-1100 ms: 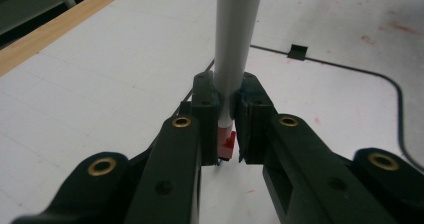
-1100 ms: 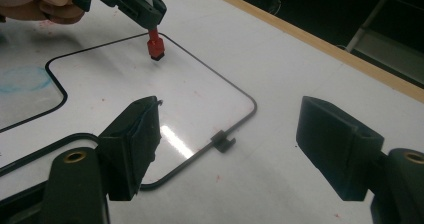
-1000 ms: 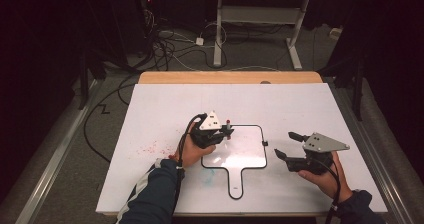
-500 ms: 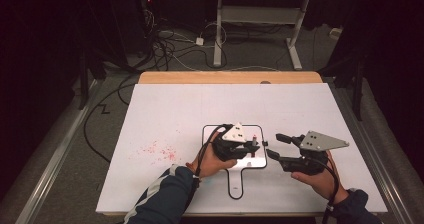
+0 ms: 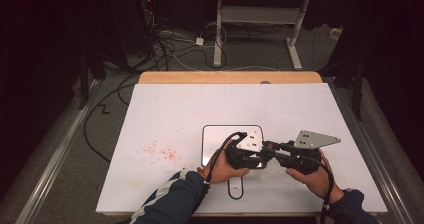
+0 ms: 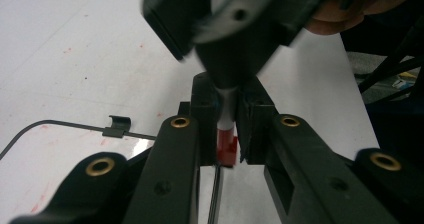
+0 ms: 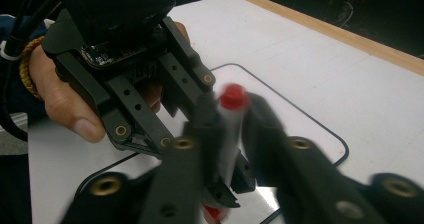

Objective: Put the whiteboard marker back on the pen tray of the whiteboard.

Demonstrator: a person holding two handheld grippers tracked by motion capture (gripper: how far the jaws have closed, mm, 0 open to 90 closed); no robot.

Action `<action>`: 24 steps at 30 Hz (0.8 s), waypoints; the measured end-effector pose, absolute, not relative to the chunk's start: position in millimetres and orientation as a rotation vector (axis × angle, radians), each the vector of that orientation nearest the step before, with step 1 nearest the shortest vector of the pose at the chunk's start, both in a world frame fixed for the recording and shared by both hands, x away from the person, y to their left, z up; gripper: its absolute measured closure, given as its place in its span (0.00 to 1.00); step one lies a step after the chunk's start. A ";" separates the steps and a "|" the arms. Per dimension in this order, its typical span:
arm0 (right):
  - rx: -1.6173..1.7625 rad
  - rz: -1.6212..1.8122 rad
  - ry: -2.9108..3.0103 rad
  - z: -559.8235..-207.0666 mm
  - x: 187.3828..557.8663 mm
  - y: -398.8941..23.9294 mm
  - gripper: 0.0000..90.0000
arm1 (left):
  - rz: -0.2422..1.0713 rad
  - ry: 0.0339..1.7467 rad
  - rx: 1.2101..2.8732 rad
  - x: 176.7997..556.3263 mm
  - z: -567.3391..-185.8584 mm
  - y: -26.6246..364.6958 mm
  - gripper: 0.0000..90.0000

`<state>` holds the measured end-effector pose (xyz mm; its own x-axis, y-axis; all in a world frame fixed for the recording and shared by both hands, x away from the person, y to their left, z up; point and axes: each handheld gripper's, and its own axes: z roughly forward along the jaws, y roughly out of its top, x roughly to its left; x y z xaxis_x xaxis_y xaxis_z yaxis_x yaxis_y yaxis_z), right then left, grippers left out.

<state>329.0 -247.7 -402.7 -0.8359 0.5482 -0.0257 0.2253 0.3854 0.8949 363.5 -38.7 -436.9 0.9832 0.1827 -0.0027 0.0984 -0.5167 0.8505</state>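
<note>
A marker with a white body and red ends (image 6: 226,115) is held between my two grippers, over the small whiteboard (image 5: 220,136) with the black rim. My left gripper (image 6: 227,109) is shut on the marker's red lower end. My right gripper (image 7: 230,114) is shut on the white body (image 7: 227,134), with a red end (image 7: 234,96) sticking out past its jaws. In the high view the left gripper (image 5: 260,158) and right gripper (image 5: 274,149) meet tip to tip above the board's right half.
The whiteboard lies on a big white table sheet (image 5: 310,109), its handle (image 5: 235,189) pointing to the near edge. Red ink specks (image 5: 160,151) mark the sheet left of the board. A wooden strip (image 5: 230,77) runs along the far edge, with cables (image 5: 170,44) on the floor beyond.
My left gripper has swung right from the board's upper left across to the right gripper. The right gripper has come a little left, and the two now meet on the marker.
</note>
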 end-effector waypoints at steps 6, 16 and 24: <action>0.885 1.437 2.337 -399.0 344.3 -255.0 0.90 | 0.234 0.267 2.126 361.9 -427.6 -15.3 0.57; 1.161 1.349 2.518 -408.1 383.9 -263.2 0.88 | 0.547 0.479 2.033 334.1 -411.0 94.0 0.31; 1.292 1.325 2.453 -436.8 412.2 -260.1 0.86 | 0.606 0.654 2.060 322.3 -429.9 150.8 0.30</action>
<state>412.2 -260.1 -436.8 -0.6446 0.7001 0.3072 0.6409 0.2756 0.7164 322.3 150.8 -429.9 0.7437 0.6453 0.1748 0.2234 -0.4864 0.8447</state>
